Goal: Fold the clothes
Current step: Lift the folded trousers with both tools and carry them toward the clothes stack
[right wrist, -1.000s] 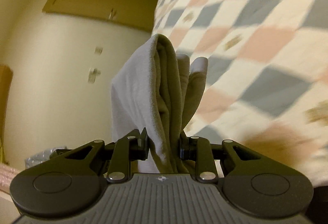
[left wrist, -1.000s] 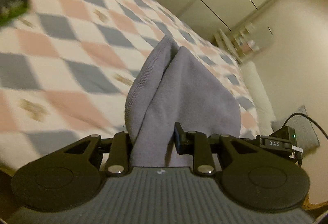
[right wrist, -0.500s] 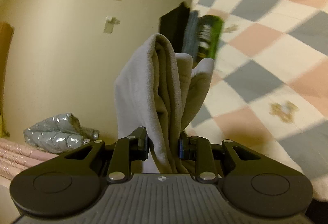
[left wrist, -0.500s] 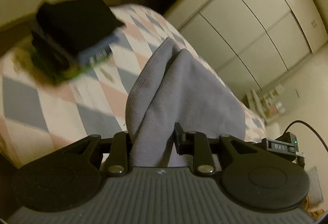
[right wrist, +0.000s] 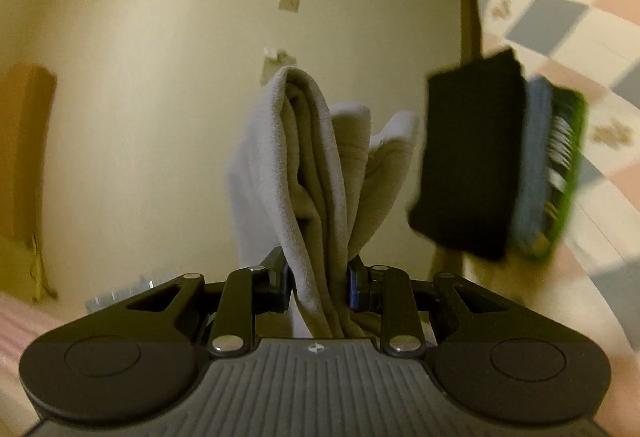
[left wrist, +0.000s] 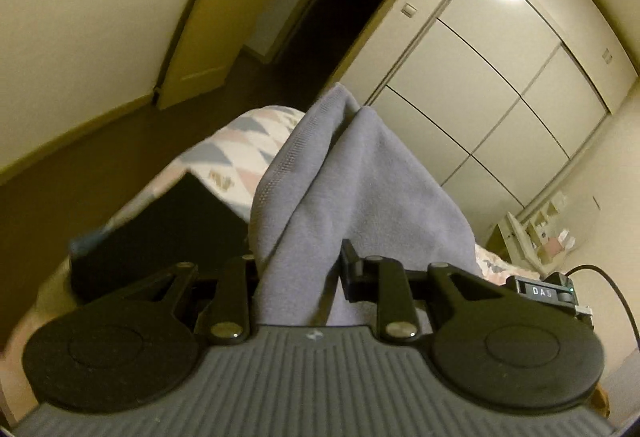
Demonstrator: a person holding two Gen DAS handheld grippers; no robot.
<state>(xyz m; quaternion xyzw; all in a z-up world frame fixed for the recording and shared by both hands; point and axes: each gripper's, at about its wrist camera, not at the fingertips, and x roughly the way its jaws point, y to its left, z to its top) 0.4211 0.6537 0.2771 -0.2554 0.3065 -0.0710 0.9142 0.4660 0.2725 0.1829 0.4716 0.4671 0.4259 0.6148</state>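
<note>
Between the fingers of the left gripper [left wrist: 296,277] a bunched edge of the grey garment [left wrist: 352,189] was clamped; the cloth rose toward 12 o'clock in two soft peaks. The right gripper [right wrist: 318,277] was likewise closed on a thick gather of several layers of the same grey cloth [right wrist: 308,173]. Both views pointed at walls and cupboards, so the garment was judged to be held up off the bed [left wrist: 240,145].

At 3 o'clock in the right view stood a stack of folded clothes [right wrist: 492,165], black piece outermost, on the checked bedspread; the frame was blurred there.

Risks, as judgement:
- Layers on the right were uneven; an inner ply could slip out and spoil the fold.
- Hanging cloth could brush the stack and topple it.
- Unequal pull between grippers could skew the crease.
</note>
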